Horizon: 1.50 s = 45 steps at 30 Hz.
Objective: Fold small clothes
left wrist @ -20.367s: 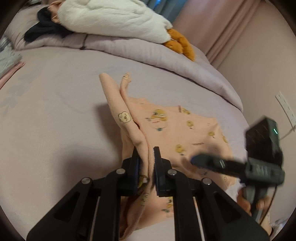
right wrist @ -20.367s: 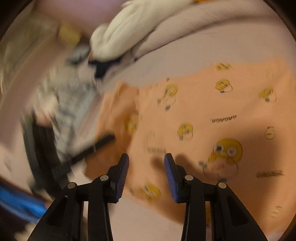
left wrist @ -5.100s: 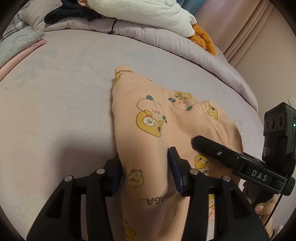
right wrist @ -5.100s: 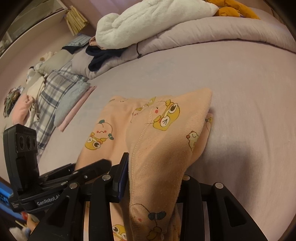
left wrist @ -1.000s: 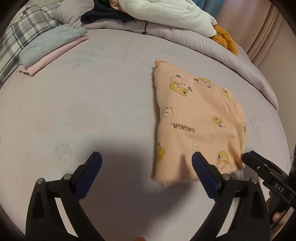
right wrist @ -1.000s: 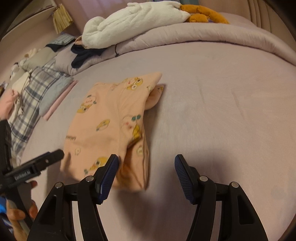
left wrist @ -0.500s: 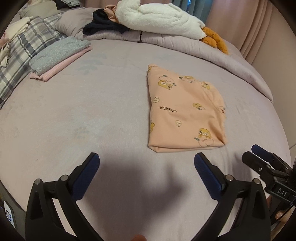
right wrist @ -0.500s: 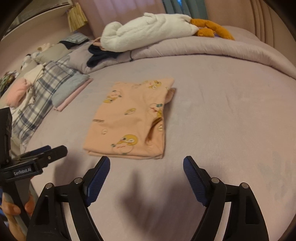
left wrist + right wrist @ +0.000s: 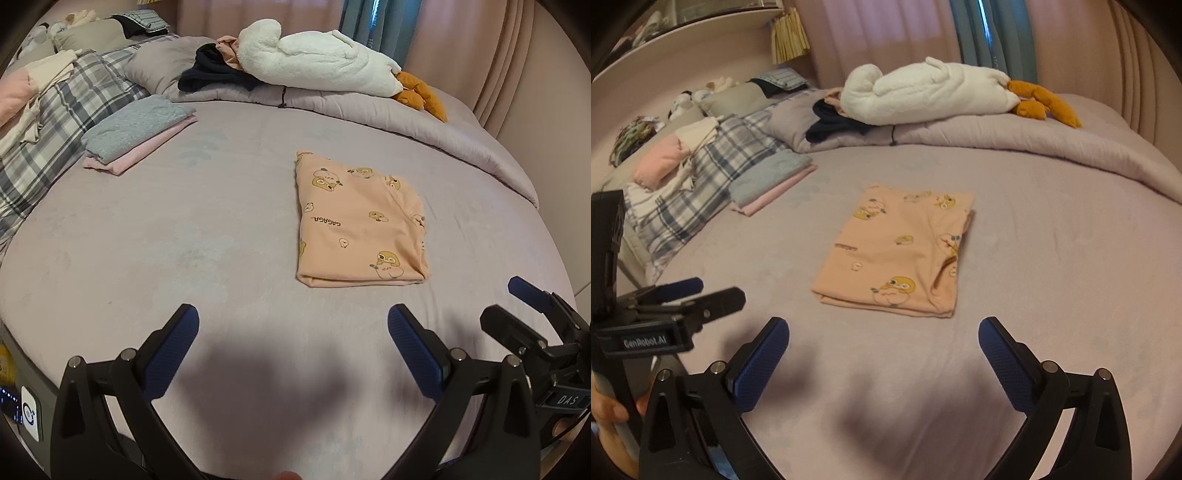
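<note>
Folded peach duck-print garment lying flat on the lavender bedspread, ahead of both tools. Left gripper and right gripper hover with jaws spread wide, holding nothing. The knit appears light, limp and prone to unfolding; a pinch through all layers at the near folded edge seems safest.

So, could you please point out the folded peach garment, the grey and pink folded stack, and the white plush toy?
folded peach garment (image 9: 360,225), left wrist view, middle of its top layer.
grey and pink folded stack (image 9: 136,129), left wrist view, on the grey top piece.
white plush toy (image 9: 923,92), right wrist view, middle of its body.
</note>
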Each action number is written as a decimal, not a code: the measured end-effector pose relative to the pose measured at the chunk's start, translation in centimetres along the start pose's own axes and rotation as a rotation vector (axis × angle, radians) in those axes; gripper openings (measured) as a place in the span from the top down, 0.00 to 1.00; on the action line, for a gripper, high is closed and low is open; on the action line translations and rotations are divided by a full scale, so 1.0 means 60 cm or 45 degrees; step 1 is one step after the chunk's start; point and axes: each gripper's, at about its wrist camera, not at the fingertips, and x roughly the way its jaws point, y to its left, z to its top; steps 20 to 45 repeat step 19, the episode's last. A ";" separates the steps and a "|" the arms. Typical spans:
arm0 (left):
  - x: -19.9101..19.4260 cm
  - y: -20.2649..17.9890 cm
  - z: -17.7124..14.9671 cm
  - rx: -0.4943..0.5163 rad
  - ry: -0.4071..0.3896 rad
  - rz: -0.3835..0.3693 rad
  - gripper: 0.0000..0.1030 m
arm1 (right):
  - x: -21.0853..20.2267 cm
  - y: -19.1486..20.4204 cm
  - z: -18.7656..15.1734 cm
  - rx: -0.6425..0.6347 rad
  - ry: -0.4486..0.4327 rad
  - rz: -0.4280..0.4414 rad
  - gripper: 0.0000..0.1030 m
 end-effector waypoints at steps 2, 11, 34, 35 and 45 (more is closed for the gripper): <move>-0.008 -0.002 -0.004 0.002 -0.005 0.010 0.01 | -0.005 0.002 -0.001 0.005 -0.009 0.002 0.01; -0.033 -0.008 -0.012 0.014 -0.043 0.027 0.01 | -0.019 0.008 -0.006 0.032 -0.029 0.013 0.01; -0.042 -0.013 -0.015 0.023 -0.059 0.039 0.01 | -0.030 0.013 -0.008 0.041 -0.044 0.027 0.01; -0.042 -0.013 -0.015 0.023 -0.059 0.039 0.01 | -0.030 0.013 -0.008 0.041 -0.044 0.027 0.01; -0.042 -0.013 -0.015 0.023 -0.059 0.039 0.01 | -0.030 0.013 -0.008 0.041 -0.044 0.027 0.01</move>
